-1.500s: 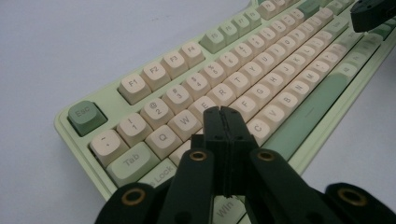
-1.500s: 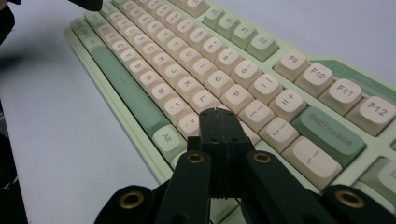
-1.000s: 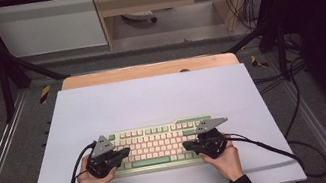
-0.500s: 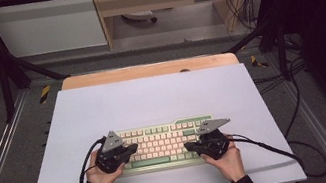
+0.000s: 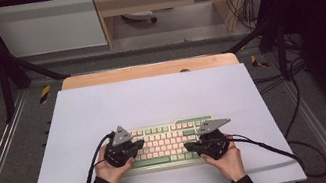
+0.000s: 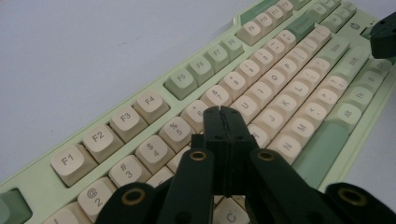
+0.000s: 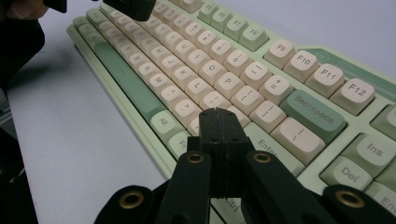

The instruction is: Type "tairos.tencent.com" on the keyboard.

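A pale green keyboard [image 5: 167, 144] with cream and green keycaps lies near the front of the white mat [image 5: 152, 98]. My left gripper [image 5: 140, 144] is shut and empty over the keyboard's left end. In the left gripper view its closed tip [image 6: 222, 113] hovers above the number and letter keys [image 6: 261, 93]. My right gripper [image 5: 187, 146] is also shut and empty, over the right end. In the right gripper view its tip [image 7: 217, 114] sits above the keys near Enter [image 7: 266, 142], with the keyboard [image 7: 196, 56] stretching away. Whether either tip touches a key is unclear.
The mat covers a wooden tabletop [image 5: 147, 70] inside a metal frame. Black cables [image 5: 272, 148] trail from both grippers across the mat's front. The other gripper shows at the far end in the left gripper view [image 6: 384, 35] and the right gripper view [image 7: 128, 7].
My left gripper has moved right and slightly away from the person, onto the keyboard's left end. The right gripper has hardly moved.
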A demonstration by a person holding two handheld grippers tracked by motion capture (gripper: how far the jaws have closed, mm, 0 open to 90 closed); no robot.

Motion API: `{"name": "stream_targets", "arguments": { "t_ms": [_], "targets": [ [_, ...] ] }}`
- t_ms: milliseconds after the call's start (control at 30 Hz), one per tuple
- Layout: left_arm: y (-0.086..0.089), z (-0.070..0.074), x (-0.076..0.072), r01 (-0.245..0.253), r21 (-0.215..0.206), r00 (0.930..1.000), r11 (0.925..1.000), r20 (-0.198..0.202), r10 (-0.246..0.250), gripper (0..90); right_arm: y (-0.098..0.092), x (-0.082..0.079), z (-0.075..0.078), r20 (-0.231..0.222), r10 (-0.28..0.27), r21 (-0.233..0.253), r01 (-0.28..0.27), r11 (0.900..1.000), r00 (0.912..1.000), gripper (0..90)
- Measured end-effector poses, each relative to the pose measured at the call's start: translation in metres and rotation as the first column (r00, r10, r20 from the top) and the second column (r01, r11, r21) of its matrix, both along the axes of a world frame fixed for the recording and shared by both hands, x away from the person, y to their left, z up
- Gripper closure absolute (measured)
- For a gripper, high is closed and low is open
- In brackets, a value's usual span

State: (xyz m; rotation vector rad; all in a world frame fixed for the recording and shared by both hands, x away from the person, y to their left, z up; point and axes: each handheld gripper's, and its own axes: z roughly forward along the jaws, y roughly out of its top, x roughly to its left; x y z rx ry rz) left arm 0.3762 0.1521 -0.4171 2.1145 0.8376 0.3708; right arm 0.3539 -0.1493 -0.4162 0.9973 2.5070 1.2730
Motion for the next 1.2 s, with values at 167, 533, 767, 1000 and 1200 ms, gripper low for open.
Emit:
{"name": "stream_targets", "arguments": {
  "t_ms": [167, 533, 767, 1000, 1200],
  "targets": [
    [-0.004, -0.005, 0.004, -0.006, 0.018, 1.0000, 0.9998, -0.003, 0.006, 89.7, 0.000, 0.000, 0.000, 0.000, -0.002, 0.003, 0.002, 1.000, 1.0000, 90.0],
    [-0.007, -0.011, 0.007, -0.005, 0.026, 1.0000, 0.9996, -0.004, 0.005, 89.7, -0.001, 0.000, 0.001, 0.002, -0.004, 0.009, 0.004, 1.000, 1.0000, 90.0],
    [-0.007, -0.011, 0.006, -0.002, 0.028, 1.0000, 0.9996, -0.001, 0.002, 89.7, -0.001, 0.000, 0.000, 0.004, -0.002, 0.006, 0.002, 1.000, 1.0000, 90.0],
    [-0.008, -0.014, 0.007, 0.002, 0.033, 1.0000, 0.9995, 0.000, -0.002, 89.7, -0.001, 0.000, 0.000, 0.002, -0.003, 0.007, 0.003, 1.000, 1.0000, 90.0],
    [-0.007, -0.011, 0.004, 0.010, 0.023, 0.9999, 0.9997, 0.005, -0.010, 89.7, -0.002, -0.001, 0.000, 0.003, -0.004, 0.005, 0.004, 1.000, 1.0000, 90.0]
  ]
}}
